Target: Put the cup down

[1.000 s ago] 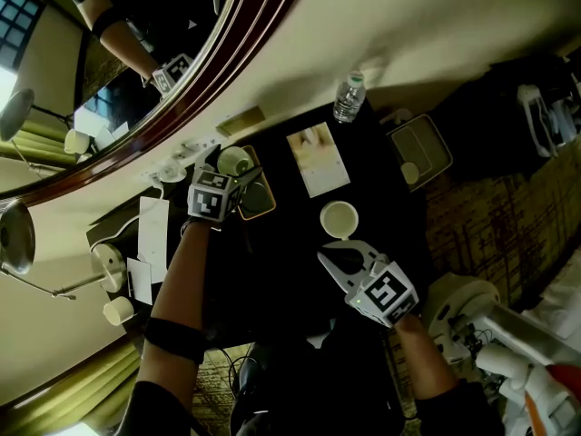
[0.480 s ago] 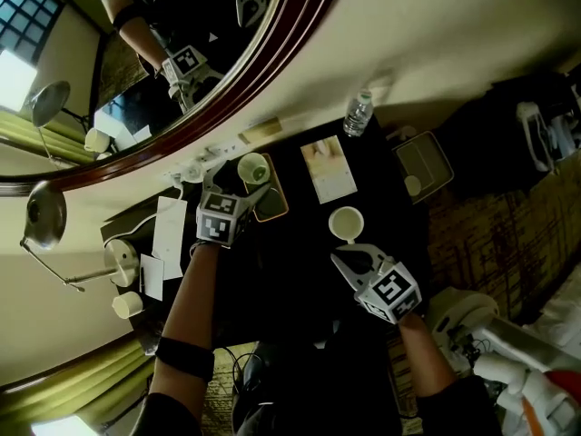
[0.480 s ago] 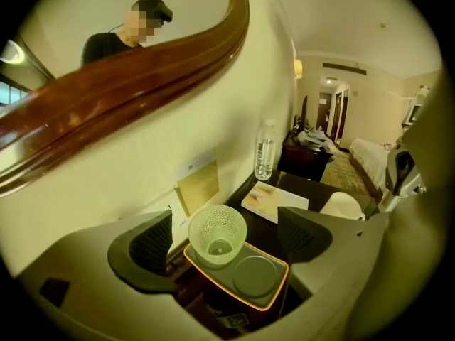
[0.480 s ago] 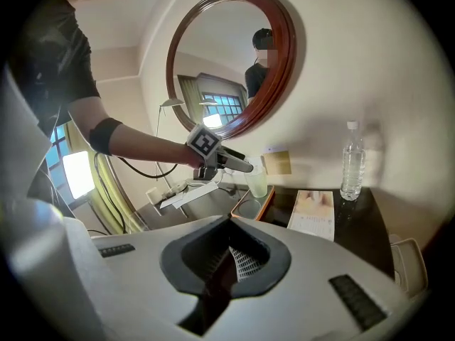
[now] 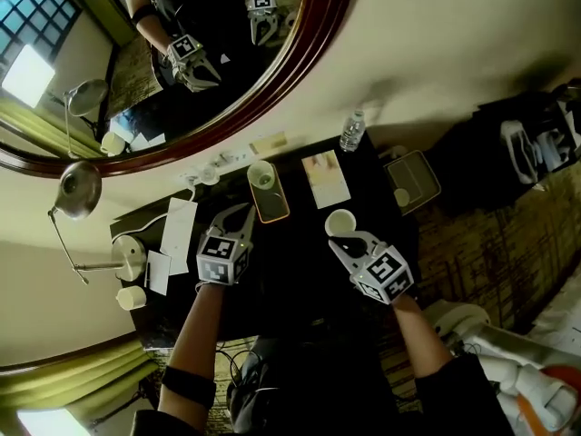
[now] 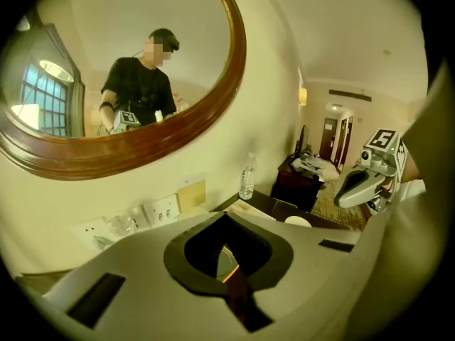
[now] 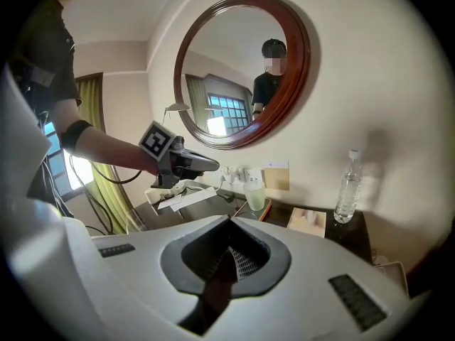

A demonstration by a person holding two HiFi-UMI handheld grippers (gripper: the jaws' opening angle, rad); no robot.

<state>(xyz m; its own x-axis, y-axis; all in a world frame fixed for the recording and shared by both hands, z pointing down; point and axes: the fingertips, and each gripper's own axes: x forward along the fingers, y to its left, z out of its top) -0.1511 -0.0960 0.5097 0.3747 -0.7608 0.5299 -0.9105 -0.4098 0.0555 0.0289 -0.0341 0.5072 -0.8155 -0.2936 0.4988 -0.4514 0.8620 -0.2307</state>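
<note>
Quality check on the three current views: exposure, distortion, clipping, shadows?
Head view: the black desk top is underexposed and its detail is crushed. The window reflection in the oval wood-framed mirror clips to white. Left gripper view: strong fisheye bends the mirror frame, and the corners vignette to black. Right gripper view: same distortion, daylight at the left edge blows out, and the clear plastic water bottle casts a soft shadow on the cream wall.

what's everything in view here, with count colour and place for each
mirror: 1, dark wood frame, wall
table: 1, black, below mirror
tray: 1, orange-rimmed, back of the table
cup: 1, pale, standing on the tray
second cup: 1, white, beside right gripper
water bottle: 1, clear, table's back corner
card: 1, pale, between tray and water bottle
lamp: 1, silver, table's left end
left gripper: 1, grey, jaws just closed, empty, short of the tray
right gripper: 1, grey, shut, empty
</note>
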